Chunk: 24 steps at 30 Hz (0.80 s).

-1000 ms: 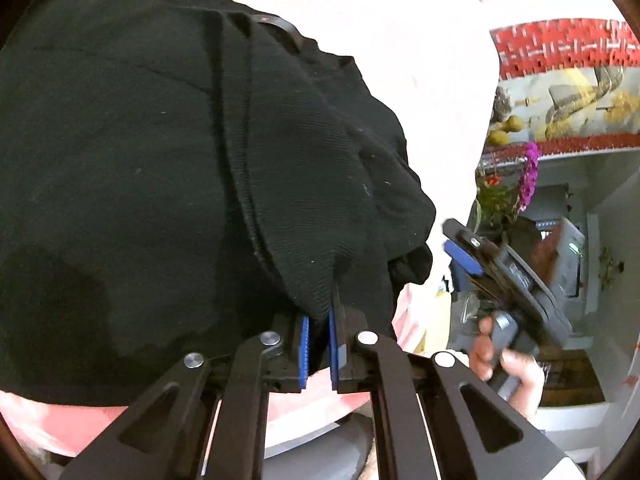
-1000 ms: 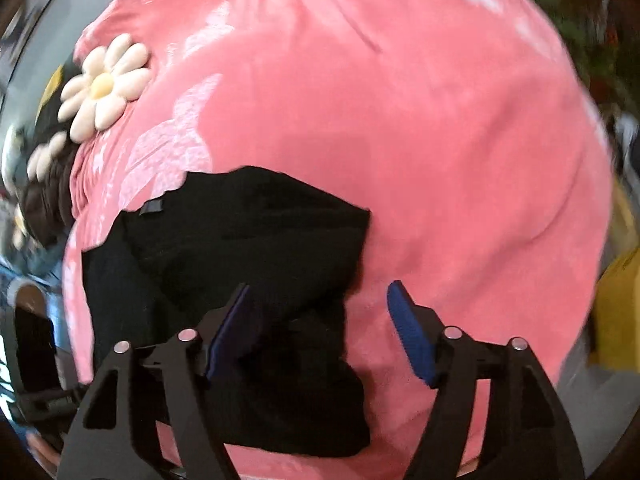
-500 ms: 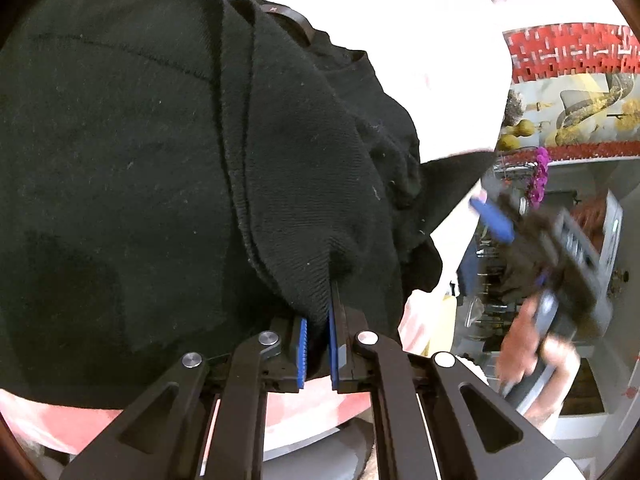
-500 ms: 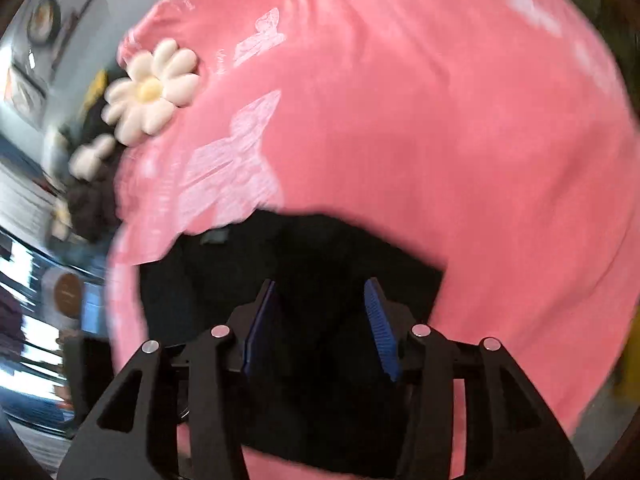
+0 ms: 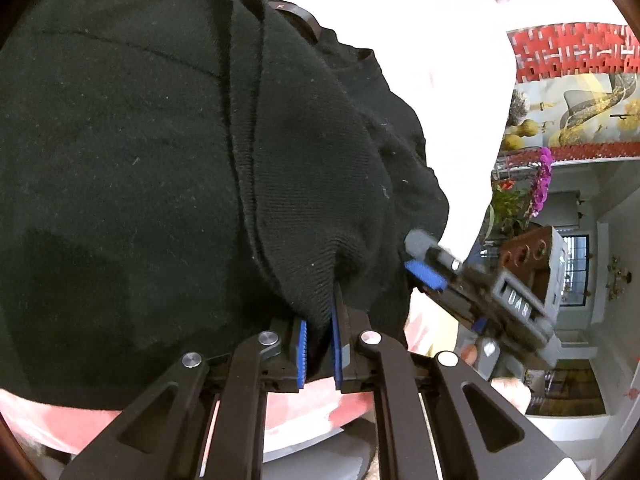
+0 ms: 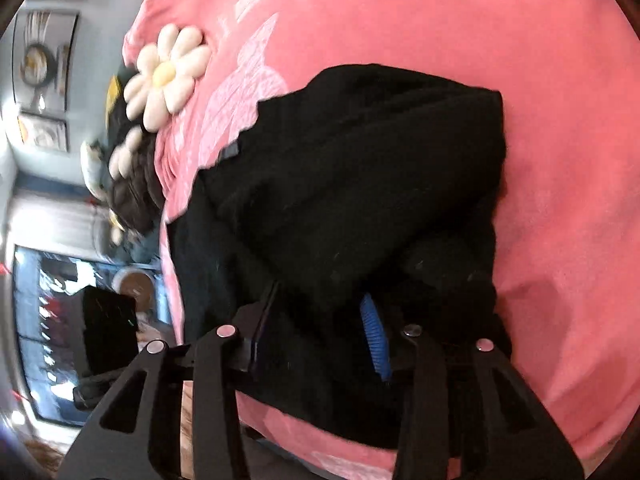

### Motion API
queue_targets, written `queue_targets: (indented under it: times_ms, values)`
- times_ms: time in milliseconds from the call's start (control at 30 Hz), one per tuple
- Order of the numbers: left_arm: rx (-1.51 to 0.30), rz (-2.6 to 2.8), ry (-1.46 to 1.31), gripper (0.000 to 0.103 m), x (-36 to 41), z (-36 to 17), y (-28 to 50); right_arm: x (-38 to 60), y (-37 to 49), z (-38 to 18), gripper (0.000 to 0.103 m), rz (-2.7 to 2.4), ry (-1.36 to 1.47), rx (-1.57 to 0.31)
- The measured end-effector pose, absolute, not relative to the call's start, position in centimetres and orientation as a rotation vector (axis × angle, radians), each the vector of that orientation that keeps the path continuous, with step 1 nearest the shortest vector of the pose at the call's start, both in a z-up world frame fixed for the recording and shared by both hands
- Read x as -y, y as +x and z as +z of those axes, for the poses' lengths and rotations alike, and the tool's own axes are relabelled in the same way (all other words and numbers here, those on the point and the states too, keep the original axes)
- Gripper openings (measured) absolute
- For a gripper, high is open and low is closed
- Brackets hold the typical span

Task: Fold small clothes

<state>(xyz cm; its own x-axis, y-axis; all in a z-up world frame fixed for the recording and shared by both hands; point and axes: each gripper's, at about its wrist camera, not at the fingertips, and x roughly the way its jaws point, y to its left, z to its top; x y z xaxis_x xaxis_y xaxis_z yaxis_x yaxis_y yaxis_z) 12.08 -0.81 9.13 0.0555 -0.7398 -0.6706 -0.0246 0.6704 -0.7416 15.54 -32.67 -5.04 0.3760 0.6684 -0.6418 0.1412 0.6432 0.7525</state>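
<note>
Left-wrist view first: black knit garment filled the left and centre of the frame, spread over a pink cloth that showed only along the bottom edge. Left gripper sat at bottom centre with its blue pads drawn narrow and clamped on a bunched fold of the knit, the fabric rising taut from the pinch; judged to be an anchor hold so that the edge would not slip while the other side was taken. At centre right, the right gripper reached the garment's right edge, one blue pad visible against the black fabric, a hand on its grip lower right. Room clutter with purple flowers lay beyond at right. Right-wrist view: garment lay in the centre and lower half on the pink cloth, partly doubled over, with a small tag at its left edge. Right gripper at bottom centre stood at middling width, black fabric heaped between the fingers; image too dark and blurred to tell whether the pads pressed on it. Daisy-shaped cushion rested upper left at the cloth's edge, apart from the garment. Judgement: fold was under way, second grip being secured.
</note>
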Motion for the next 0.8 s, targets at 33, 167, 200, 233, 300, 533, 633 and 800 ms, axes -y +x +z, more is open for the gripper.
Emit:
queue_targets:
  times_ms: [33, 167, 200, 233, 300, 533, 633, 800]
  values:
    - [-1.432, -0.611, -0.684, 0.007, 0.9, 9.0, 12.1, 32.7, 16.0, -5.5, 0.041, 0.418, 0.898, -1.15]
    - [-1.445, -0.595, -0.694, 0.007, 1.3, 8.6, 11.9, 32.3, 18.3, -6.0, 0.041, 0.609, 1.18, -1.085]
    - [-1.448, -0.589, -0.69, 0.007, 1.2, 8.6, 12.0, 32.5, 18.5, -5.7, 0.041, 0.62, 1.21, -1.075]
    - [-1.453, -0.583, -0.688, 0.007, 1.2, 8.4, 12.0, 33.1, 18.4, -5.2, 0.041, 0.629, 1.253, -1.05]
    - [-1.471, -0.572, -0.689, 0.007, 1.2, 8.1, 12.2, 34.9, 17.3, -4.4, 0.041, 0.642, 1.39, -0.996]
    - [-1.478, -0.58, -0.654, 0.007, 1.9, 8.3, 12.6, 42.8, 10.8, 1.2, 0.085, 0.52, 1.607, -0.695]
    - [-1.479, -0.574, -0.652, 0.008, 2.3, 8.4, 12.8, 43.3, 10.3, 5.3, 0.085, 0.258, 1.187, -0.793]
    - [-1.472, -0.559, -0.643, 0.01, 2.7, 8.5, 12.5, 34.8, 13.3, 6.8, 0.079, 0.216, 0.526, -0.958]
